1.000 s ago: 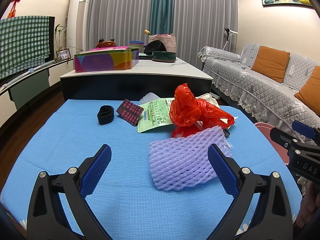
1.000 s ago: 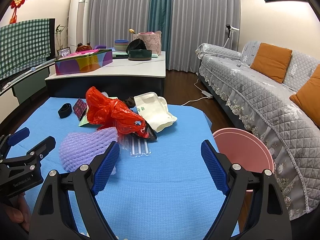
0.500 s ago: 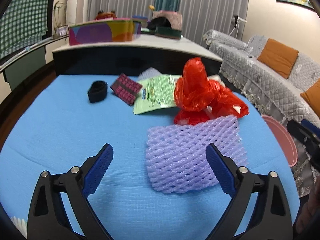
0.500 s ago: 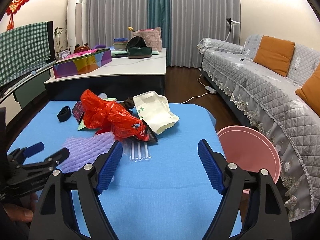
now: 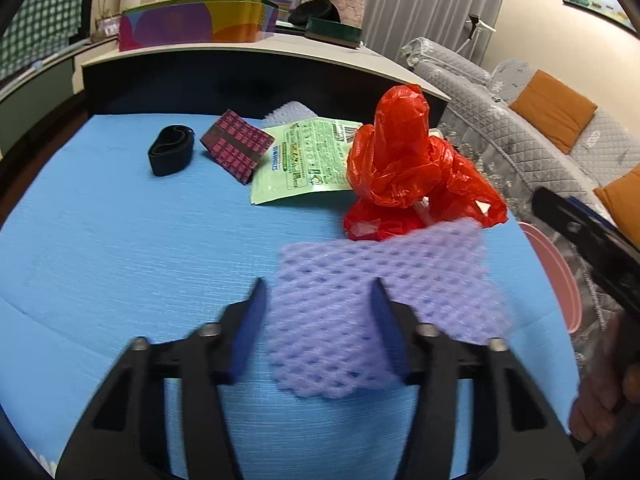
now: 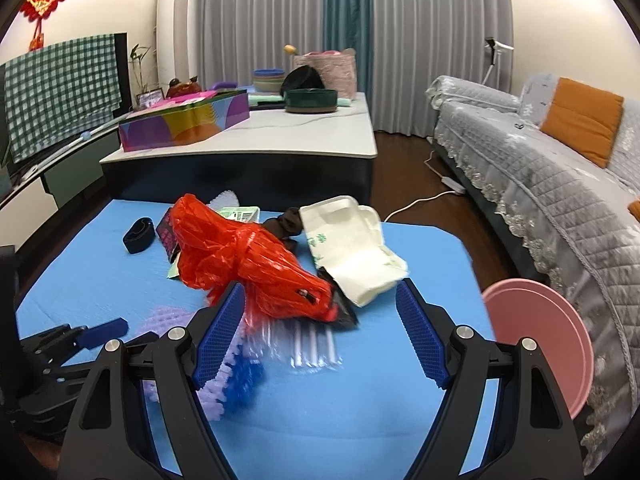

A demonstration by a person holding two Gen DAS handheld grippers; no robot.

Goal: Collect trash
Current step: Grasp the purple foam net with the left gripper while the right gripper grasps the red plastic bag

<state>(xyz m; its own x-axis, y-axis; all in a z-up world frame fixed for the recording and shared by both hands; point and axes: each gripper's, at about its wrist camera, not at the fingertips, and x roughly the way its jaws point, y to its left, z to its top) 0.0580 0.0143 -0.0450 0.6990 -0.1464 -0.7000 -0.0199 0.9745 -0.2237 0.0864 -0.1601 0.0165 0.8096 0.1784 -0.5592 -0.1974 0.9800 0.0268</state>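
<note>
On the blue surface point(image 5: 100, 240), the left claw point(image 5: 318, 312) stands partly closed astride the purple foam net point(image 5: 384, 292), pads not clearly gripping it, while the right claw point(image 6: 320, 328) gapes released before the red plastic bag point(image 6: 248, 260)

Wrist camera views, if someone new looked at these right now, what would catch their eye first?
Most likely the crumpled red plastic bag, heaped mid-table on the blue tablecloth, with a green printed packet behind it. Next, the purple foam net lying just in front of the bag, with the left gripper fingers straddling its near edge. In the right wrist view, a pink bin stands off the table's right edge, beside the grey sofa.
</note>
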